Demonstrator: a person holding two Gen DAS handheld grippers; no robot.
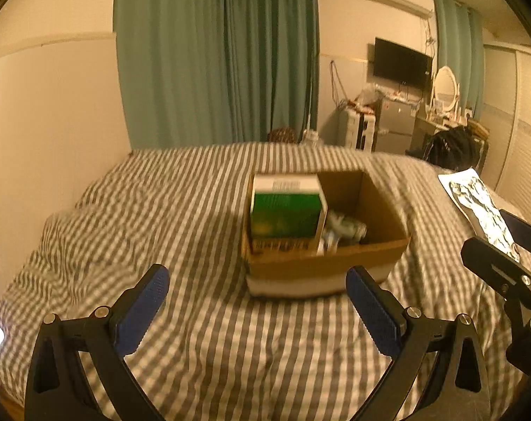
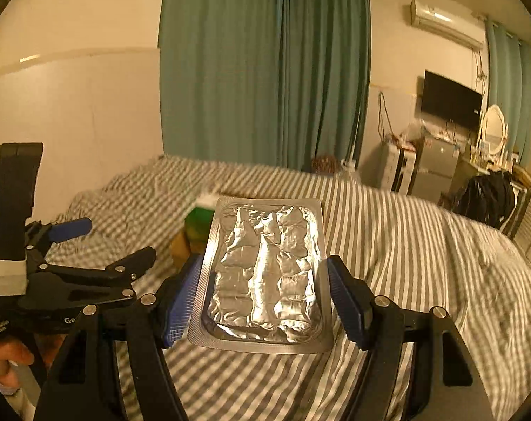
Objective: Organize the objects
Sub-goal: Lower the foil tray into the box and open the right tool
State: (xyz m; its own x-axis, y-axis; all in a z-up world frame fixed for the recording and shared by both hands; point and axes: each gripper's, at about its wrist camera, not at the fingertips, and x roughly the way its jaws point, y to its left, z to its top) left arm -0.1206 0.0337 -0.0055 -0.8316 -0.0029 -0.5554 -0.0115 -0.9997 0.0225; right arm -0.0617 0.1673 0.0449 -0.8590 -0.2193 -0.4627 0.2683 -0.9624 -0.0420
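Observation:
A brown cardboard box [image 1: 328, 263] sits on the striped bed. A green and white carton [image 1: 286, 210] stands upright in its left half, with crumpled pale packets [image 1: 346, 228] beside it. My left gripper [image 1: 258, 301] hovers open just in front of the box, nothing between its blue pads. My right gripper [image 2: 262, 301] is shut on a silver foil blister pack [image 2: 265, 266], pinched by its long edges and held flat above the bed. That pack [image 1: 476, 207] shows right of the box in the left wrist view. The pack hides most of the box [image 2: 179, 249].
The grey and white striped bedding [image 1: 195, 333] fills the foreground, rumpled at the left. A wall [image 1: 48, 122] runs along the bed's left side, green curtains [image 1: 216, 56] behind. A small fridge [image 1: 395, 122], dresser and black bag [image 1: 451, 147] stand far right. A hand [image 2: 6, 354] holds the left gripper.

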